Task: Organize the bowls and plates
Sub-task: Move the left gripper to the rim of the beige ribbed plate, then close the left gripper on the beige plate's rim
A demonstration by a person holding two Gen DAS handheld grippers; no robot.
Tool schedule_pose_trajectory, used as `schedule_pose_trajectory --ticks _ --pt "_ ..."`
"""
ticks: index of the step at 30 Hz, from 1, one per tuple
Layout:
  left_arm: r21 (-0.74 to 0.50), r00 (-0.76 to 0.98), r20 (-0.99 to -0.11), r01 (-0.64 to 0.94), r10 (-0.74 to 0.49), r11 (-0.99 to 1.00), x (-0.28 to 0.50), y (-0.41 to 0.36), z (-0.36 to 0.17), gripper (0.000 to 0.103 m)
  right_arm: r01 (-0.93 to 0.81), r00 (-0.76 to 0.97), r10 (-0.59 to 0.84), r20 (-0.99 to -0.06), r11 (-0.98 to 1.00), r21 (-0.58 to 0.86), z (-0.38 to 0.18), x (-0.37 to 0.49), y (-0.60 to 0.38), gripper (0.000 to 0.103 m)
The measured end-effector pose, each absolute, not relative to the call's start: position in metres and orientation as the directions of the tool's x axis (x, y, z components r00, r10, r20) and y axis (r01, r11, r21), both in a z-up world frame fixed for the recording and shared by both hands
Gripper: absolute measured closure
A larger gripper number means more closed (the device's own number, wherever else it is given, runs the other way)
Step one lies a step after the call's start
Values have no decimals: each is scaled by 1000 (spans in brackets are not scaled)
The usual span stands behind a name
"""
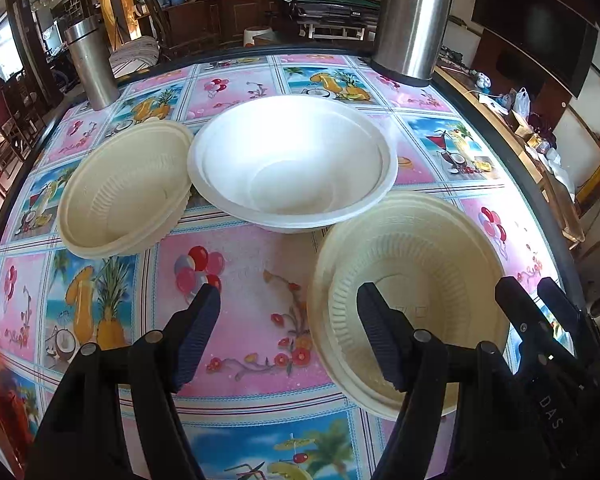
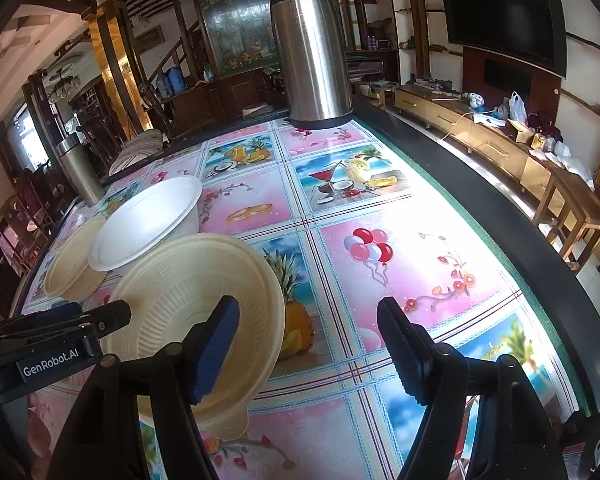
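"GenRobot.AI" reads on the left hand-held gripper (image 2: 60, 328) at lower left of right view; both jaws gape empty, left hand-held gripper's right finger over the cream bowl (image 1: 412, 280), right hand-held gripper (image 2: 308, 344) beside it on the surface (image 2: 380, 240).

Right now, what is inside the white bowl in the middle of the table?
The white bowl looks empty: the left wrist view shows only its bare glaring bottom. Doubled rim lines suggest nested bowls, but the count cannot be told, and the tablecloth beneath is covered.

Black left gripper (image 1: 288, 336), ribbed navy-looking pads, round pivot screws, "GenRobot.AI" label
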State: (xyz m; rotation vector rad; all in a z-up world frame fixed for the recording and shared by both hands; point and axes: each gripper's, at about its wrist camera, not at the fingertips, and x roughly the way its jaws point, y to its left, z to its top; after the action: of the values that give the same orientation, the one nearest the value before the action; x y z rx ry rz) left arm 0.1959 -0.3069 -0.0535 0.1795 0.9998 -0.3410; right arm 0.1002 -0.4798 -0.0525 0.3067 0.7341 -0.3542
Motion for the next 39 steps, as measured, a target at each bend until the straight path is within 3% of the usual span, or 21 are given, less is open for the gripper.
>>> schedule_pose_trajectory --ticks 20,27,32,39 --pt "24 478 -862 371 -169 928 198 -311 -69 32 389 666 -236 -708 919 60 -58 108 -464 31" --pt "28 475 -864 371 -163 928 198 -311 -73 32 382 658 -238 -714 923 45 -61 112 -462 39" --pt "35 474 -867 371 -157 928 199 -311 -76 32 380 649 -230 -725 924 47 -63 112 -463 53" --pt "45 475 -867 376 -151 926 199 -313 -79 32 375 642 -224 -734 926 45 -67 113 -462 59"
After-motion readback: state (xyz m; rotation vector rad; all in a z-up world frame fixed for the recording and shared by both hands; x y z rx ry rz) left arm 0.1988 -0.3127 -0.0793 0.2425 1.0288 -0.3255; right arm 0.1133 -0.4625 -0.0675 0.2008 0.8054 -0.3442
